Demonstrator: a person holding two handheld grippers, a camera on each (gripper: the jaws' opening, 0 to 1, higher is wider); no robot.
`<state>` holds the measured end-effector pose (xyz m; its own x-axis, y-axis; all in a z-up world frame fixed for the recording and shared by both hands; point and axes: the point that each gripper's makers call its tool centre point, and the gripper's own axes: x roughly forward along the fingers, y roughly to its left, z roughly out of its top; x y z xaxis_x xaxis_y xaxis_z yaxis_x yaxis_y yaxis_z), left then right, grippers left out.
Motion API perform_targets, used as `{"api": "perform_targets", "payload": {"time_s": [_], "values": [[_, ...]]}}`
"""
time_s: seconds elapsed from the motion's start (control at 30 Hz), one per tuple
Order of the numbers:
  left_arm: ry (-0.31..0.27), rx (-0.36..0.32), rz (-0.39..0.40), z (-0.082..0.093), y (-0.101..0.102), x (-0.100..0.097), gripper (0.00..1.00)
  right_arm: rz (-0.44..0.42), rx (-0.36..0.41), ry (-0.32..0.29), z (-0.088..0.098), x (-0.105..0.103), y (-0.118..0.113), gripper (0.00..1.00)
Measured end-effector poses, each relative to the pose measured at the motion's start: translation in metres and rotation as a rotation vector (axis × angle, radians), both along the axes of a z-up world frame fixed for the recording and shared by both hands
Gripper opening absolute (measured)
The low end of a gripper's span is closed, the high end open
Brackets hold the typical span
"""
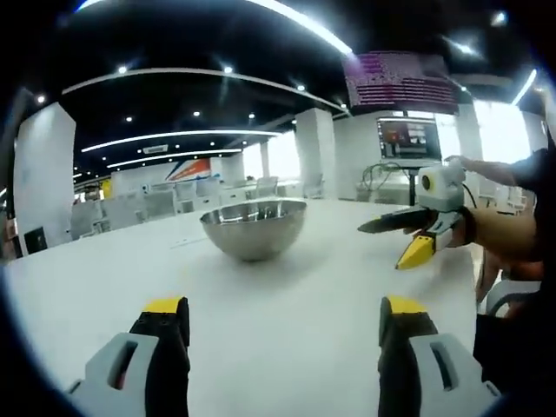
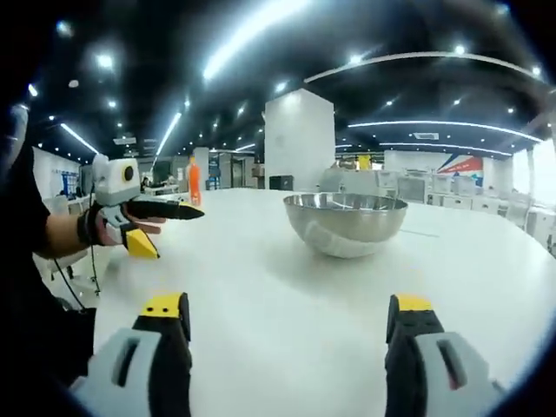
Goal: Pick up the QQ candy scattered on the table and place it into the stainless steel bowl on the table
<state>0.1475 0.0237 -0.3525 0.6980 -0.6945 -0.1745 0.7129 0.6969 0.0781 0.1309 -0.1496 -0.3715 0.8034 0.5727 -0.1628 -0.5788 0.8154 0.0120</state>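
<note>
The stainless steel bowl [image 1: 254, 228] stands upright on the white table [image 1: 287, 278], a short way ahead of my left gripper [image 1: 283, 306], which is open with nothing between its yellow-tipped jaws. My right gripper [image 1: 380, 247] hovers above the table to the right of the bowl, its jaws spread and empty. In the right gripper view the bowl [image 2: 346, 221] sits ahead and slightly right of my open right gripper [image 2: 287, 306]. There the left gripper [image 2: 179, 233] comes in from the left, held above the table [image 2: 278, 278] near its edge, with the jaws apart.
A person's forearm [image 1: 508, 230] holds the right gripper at the table's right side. A monitor [image 1: 408, 139] and a white pillar [image 2: 300, 139] stand beyond the table, with desks and chairs farther back. The table's near-left edge [image 2: 109, 287] drops off beside the holding arm.
</note>
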Motion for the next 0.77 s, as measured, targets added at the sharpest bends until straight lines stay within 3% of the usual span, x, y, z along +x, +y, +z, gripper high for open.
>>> {"api": "perform_targets", "payload": {"time_s": [0.13, 0.27, 0.4, 0.77], "values": [[0.029, -0.026, 0.003, 0.001, -0.003, -0.011, 0.9, -0.023, 0.046, -0.006, 0.01, -0.01, 0.001, 0.88], [0.056, 0.005, -0.041, -0.009, -0.008, -0.026, 0.89, -0.054, 0.121, 0.036, 0.01, -0.016, 0.0, 0.88], [0.068, 0.0, -0.024, -0.016, -0.002, -0.028, 0.89, -0.094, 0.064, 0.031, -0.001, -0.017, -0.006, 0.89], [0.082, -0.003, -0.009, -0.019, 0.003, -0.025, 0.89, -0.101, 0.081, 0.022, -0.001, -0.021, -0.003, 0.88]]}}
